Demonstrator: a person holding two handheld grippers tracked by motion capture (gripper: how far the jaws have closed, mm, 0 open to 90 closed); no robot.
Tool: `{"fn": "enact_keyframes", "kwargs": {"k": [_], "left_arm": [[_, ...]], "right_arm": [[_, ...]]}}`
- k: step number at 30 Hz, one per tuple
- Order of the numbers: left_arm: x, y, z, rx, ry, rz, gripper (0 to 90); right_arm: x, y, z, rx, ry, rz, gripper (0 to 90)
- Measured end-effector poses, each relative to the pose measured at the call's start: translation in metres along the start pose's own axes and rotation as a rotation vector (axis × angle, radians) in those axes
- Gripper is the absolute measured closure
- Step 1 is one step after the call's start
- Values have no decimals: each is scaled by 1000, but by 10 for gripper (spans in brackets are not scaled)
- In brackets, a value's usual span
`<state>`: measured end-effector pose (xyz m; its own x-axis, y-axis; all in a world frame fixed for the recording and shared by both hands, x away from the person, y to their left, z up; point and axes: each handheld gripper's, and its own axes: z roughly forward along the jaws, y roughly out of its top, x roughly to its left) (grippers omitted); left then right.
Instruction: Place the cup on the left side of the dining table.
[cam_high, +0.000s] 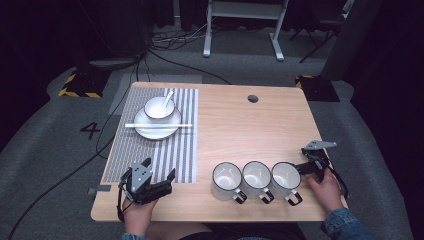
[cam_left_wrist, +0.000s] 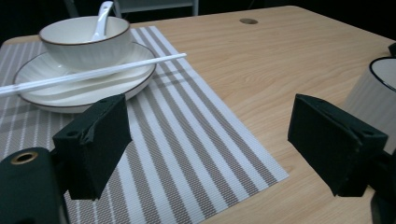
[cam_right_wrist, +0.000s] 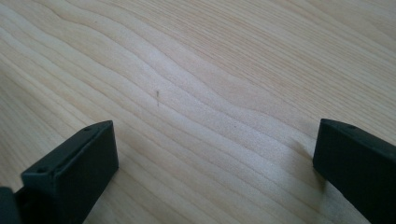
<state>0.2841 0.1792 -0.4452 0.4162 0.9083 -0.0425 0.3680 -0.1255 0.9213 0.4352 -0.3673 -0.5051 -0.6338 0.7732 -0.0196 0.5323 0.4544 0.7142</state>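
My left gripper (cam_high: 159, 169) sits at the near left corner of the table, over the near edge of a striped placemat (cam_high: 130, 145). In the left gripper view its jaws (cam_left_wrist: 210, 135) stand wide apart with nothing between them. On the placemat's far end, a white bowl (cam_high: 159, 107) with a spoon (cam_high: 166, 99) rests on a plate (cam_high: 157, 131), and chopsticks (cam_high: 158, 125) lie across the plate. Three white mugs (cam_high: 256, 175) stand in a row near the front edge. My right gripper (cam_high: 302, 160) is just right of the rightmost mug (cam_high: 285, 176), open over bare wood (cam_right_wrist: 215, 158).
The wooden table (cam_high: 250, 125) has a round cable hole (cam_high: 253, 98) at the back. One mug's rim (cam_left_wrist: 373, 88) shows at the right edge of the left gripper view. Cables and a desk frame (cam_high: 242, 20) lie on the floor beyond the table.
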Motion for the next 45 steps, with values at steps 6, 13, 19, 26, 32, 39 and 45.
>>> {"fn": "enact_keyframes", "kwargs": {"k": [6,13,19,26,32,39,45], "left_arm": [[-10,6,12,21,-37,40,132],[-23,13,27,32,-92,70,132],[-34,17,38,40,-132,86,132],[-55,14,54,41,-183,101,127],[-65,13,58,40,-197,108,127],[-62,12,55,48,-268,57,136],[-66,11,51,46,-336,68,120]], "right_arm": [[0,0,0,1,1,2,2],[1,0,0,2,1,6,2],[0,0,0,1,1,3,2],[1,0,0,2,0,6,2],[0,0,0,1,1,3,2],[1,0,0,2,1,6,2],[0,0,0,1,0,3,2]]}}
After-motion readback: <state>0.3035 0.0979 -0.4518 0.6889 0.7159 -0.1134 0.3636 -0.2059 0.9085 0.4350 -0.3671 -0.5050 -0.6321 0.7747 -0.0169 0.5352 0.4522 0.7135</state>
